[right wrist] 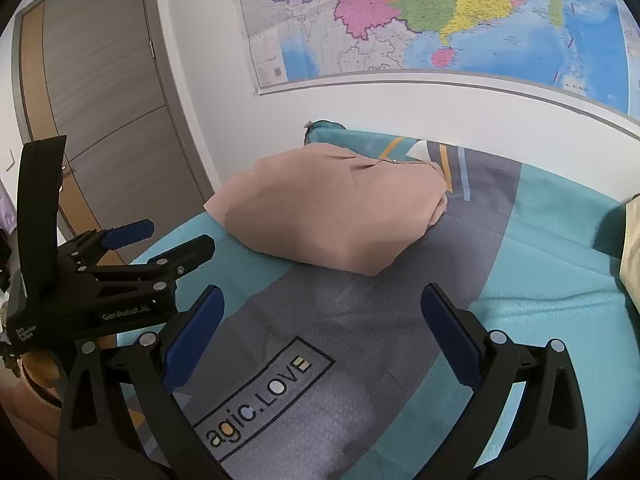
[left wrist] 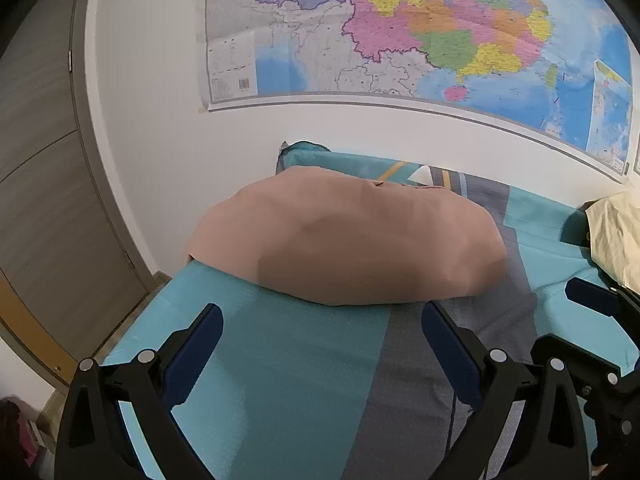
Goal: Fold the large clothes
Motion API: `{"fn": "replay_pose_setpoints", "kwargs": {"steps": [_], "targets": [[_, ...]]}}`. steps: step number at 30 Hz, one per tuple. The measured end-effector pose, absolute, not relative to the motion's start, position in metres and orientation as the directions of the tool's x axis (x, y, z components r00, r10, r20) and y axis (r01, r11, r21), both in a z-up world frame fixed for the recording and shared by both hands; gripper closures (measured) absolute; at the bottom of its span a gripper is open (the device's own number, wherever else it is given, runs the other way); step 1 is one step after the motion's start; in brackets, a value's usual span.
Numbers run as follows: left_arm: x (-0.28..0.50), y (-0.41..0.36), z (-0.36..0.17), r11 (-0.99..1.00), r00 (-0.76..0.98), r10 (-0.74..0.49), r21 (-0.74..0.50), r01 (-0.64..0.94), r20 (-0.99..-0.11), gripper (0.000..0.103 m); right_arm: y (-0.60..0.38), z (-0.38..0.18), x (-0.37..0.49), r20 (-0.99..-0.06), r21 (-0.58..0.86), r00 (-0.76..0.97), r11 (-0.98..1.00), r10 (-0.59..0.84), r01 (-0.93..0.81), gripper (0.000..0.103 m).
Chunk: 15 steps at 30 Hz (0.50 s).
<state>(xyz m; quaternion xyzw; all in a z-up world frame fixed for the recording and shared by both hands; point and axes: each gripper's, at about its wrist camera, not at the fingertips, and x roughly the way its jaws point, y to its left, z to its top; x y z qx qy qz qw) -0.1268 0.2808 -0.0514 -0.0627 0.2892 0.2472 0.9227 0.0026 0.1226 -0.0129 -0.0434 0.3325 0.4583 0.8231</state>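
The folded pink garment lies on the bed near the wall map, so both hand-held grippers, left and right, hover before it, jaws wide and empty.

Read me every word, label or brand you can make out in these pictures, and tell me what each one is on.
"agic.LOVE", cut off at its start: boxed print on the bedsheet.
"GenRobot.AI": white lettering on the left gripper body.
Small white text on that gripper's side: too blurred to read.
Wall map labels and legend: too small to read.
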Motion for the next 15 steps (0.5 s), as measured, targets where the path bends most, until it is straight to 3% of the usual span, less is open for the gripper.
{"fn": "replay_pose_setpoints", "kwargs": {"steps": [15], "targets": [[-0.1312,0.2731,-0.0517,0.877,0.716,0.413,0.035,-0.479,-0.562,0.007,0.1171,-0.0124,-0.0027,-0.585,0.239,0.357,0.576,0.728,-0.782,0.006]]}}
